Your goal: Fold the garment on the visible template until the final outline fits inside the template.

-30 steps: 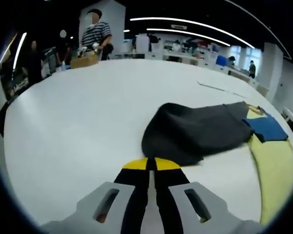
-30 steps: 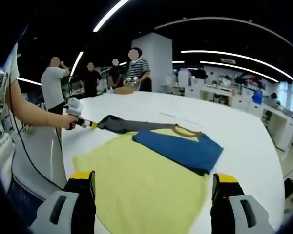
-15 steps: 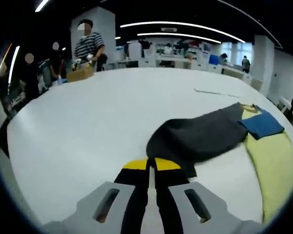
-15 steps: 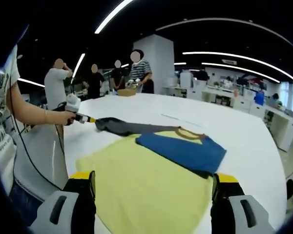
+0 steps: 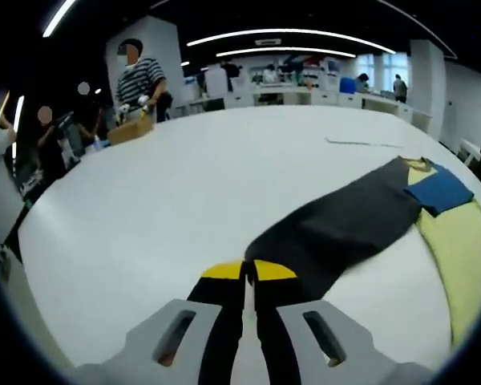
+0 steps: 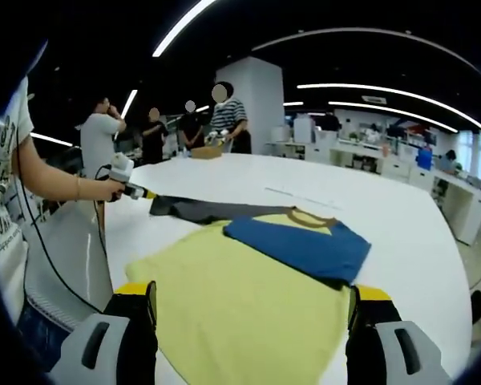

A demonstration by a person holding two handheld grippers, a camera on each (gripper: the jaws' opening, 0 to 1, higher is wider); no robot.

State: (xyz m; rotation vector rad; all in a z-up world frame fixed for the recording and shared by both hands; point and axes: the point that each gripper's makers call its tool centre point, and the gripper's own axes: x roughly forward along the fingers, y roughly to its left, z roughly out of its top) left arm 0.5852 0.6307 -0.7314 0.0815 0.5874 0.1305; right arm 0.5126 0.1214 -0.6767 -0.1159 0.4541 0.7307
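Pinching the grey sleeve [image 5: 337, 228], left tool [image 5: 248, 270] pressed together; right tool [image 6: 252, 290] spread wide over yellow template [image 6: 240, 313].

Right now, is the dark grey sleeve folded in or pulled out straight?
Pulled out. The dark grey sleeve stretches flat across the table, clamped in the left gripper, away from the blue body on the yellow template.

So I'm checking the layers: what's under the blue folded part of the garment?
A dark grey layer peeks out along the lower edge of the blue panel, and the yellow template lies beneath. How far either runs under the blue is covered.
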